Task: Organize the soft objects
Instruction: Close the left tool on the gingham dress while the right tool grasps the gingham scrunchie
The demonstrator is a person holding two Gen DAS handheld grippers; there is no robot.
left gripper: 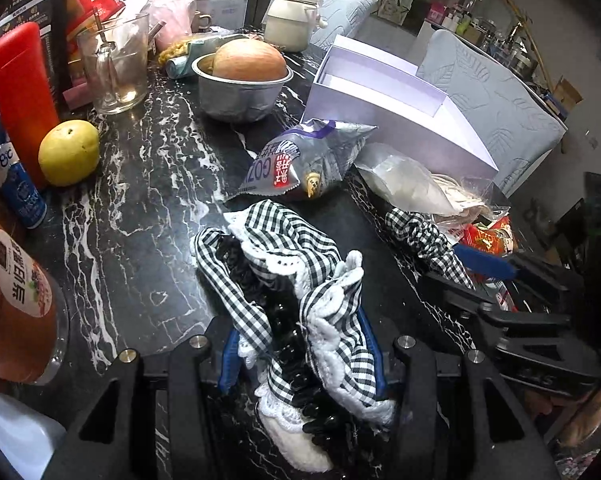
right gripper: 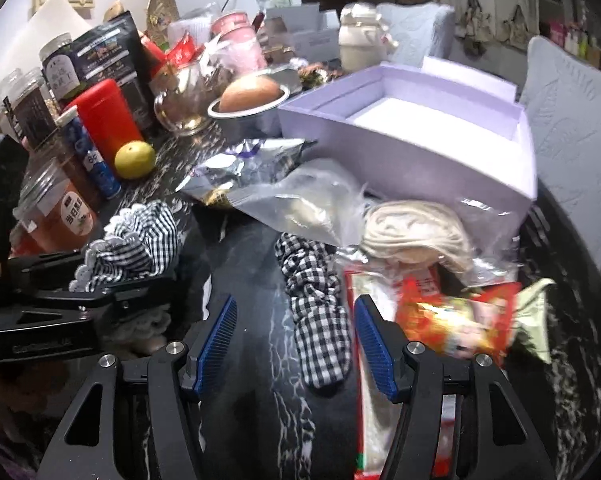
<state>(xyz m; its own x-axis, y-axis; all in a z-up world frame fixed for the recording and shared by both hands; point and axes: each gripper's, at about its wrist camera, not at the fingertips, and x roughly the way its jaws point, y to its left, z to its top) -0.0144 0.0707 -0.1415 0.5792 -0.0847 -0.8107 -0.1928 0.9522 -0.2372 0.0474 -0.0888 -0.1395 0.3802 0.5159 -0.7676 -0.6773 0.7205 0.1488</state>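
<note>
Right now your left gripper (left gripper: 300,356) has its fingers closed on a bunched black-and-white gingham hair accessory (left gripper: 284,280) with white lace trim and a black beaded clip, low over the black marble counter (left gripper: 132,208). Your right gripper (right gripper: 296,344) has its fingers partly apart, straddling a second gingham scrunchie (right gripper: 316,320) lying flat on the counter; the pads do not touch it. Both pieces look light, limp and easily crushed, so they should fold instead of resisting; the lace may snag and the beaded clip is the one stiff part. Taking the scrunchie across its gathered middle looks safest. Just behind sits an open lavender box (right gripper: 412,148), its white inside empty. Beside the scrunchie, a clear bag (right gripper: 416,232) holds cream yarn-like loops, touching a red snack packet (right gripper: 452,316). Farther back, a metal bowl (left gripper: 240,92) holds a round orange squash, and a glass mug (left gripper: 116,68) holds a spoon.
</note>
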